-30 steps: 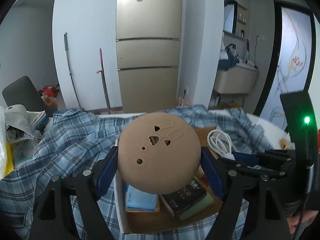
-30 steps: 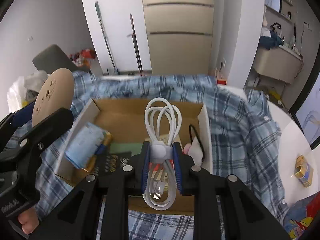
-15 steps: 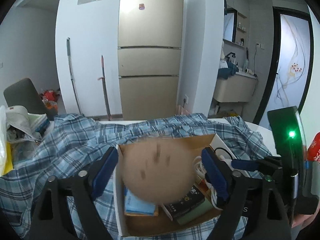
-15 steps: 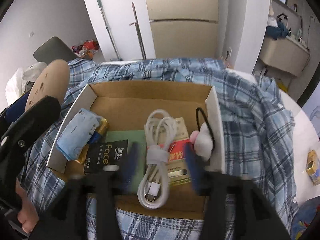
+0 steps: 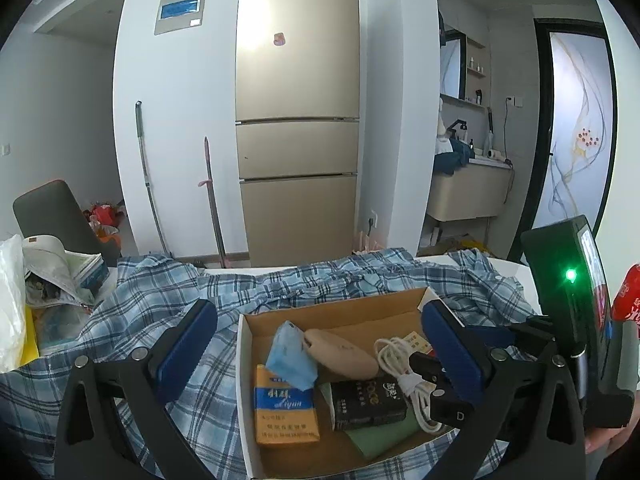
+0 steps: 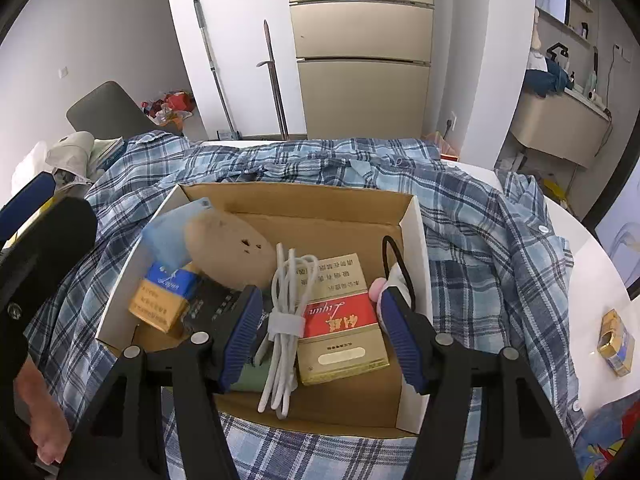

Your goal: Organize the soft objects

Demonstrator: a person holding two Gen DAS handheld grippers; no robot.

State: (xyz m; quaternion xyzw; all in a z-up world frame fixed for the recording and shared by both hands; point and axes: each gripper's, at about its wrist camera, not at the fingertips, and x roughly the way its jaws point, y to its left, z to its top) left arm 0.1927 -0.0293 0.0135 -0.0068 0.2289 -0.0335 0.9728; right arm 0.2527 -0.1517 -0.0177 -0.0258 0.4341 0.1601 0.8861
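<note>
The right hand-held gripper (image 6: 320, 332) hovers over the cardboard box (image 6: 416, 248), its jaws parted with nothing pressed between them. Beneath lie the coiled white cable (image 6: 286, 320) and a red cigarette pack (image 6: 340, 314); a tan round cushion (image 6: 230, 250) leans behind.

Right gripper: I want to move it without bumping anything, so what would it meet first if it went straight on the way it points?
Probably the white cable lying in the cardboard box, between the open right gripper fingers; depth is unclear.

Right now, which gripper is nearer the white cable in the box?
Right. The right gripper hangs open straddling the white cable, which lies free between its pads. The left gripper hovers open farther left, over the tan pad.
</note>
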